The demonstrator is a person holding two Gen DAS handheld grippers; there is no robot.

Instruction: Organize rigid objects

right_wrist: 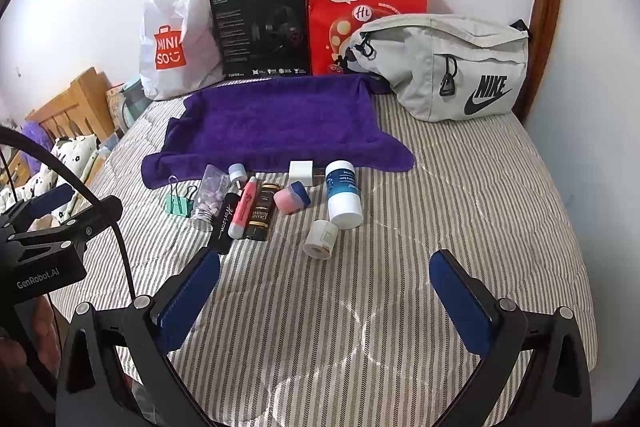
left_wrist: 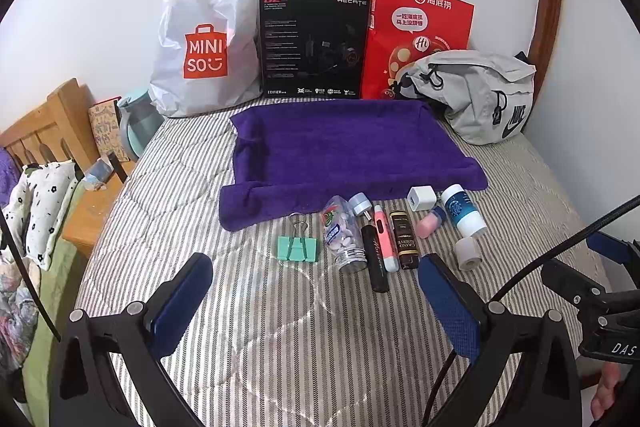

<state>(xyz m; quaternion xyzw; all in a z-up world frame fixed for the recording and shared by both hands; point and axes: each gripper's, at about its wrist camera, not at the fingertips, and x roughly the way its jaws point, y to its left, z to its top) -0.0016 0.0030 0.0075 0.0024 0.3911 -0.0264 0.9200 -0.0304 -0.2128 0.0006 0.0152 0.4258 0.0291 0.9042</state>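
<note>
A row of small items lies on the striped bed in front of a purple towel [left_wrist: 340, 151] [right_wrist: 276, 123]: a green binder clip [left_wrist: 298, 247] [right_wrist: 179, 203], a clear pill bottle [left_wrist: 345, 235] [right_wrist: 210, 197], a black tube [left_wrist: 375, 259] [right_wrist: 222, 223], a pink marker [left_wrist: 385, 239] [right_wrist: 243, 213], a black-and-gold case [left_wrist: 405, 239] [right_wrist: 260, 213], a pink-and-blue jar [right_wrist: 293, 197], a white charger cube [left_wrist: 421, 197] [right_wrist: 302, 173], a blue-and-white bottle [left_wrist: 463, 209] [right_wrist: 343, 193] and a tape roll [left_wrist: 468, 253] [right_wrist: 320, 239]. My left gripper [left_wrist: 316, 291] and right gripper [right_wrist: 324, 291] both stand open and empty, short of the row.
Against the wall stand a white Miniso bag [left_wrist: 204, 43], a black headset box [left_wrist: 314, 43] and a red paper bag [left_wrist: 416, 31]. A grey Nike waist bag [right_wrist: 444, 67] lies at the back right. A wooden nightstand [left_wrist: 92, 211] sits off the bed's left edge.
</note>
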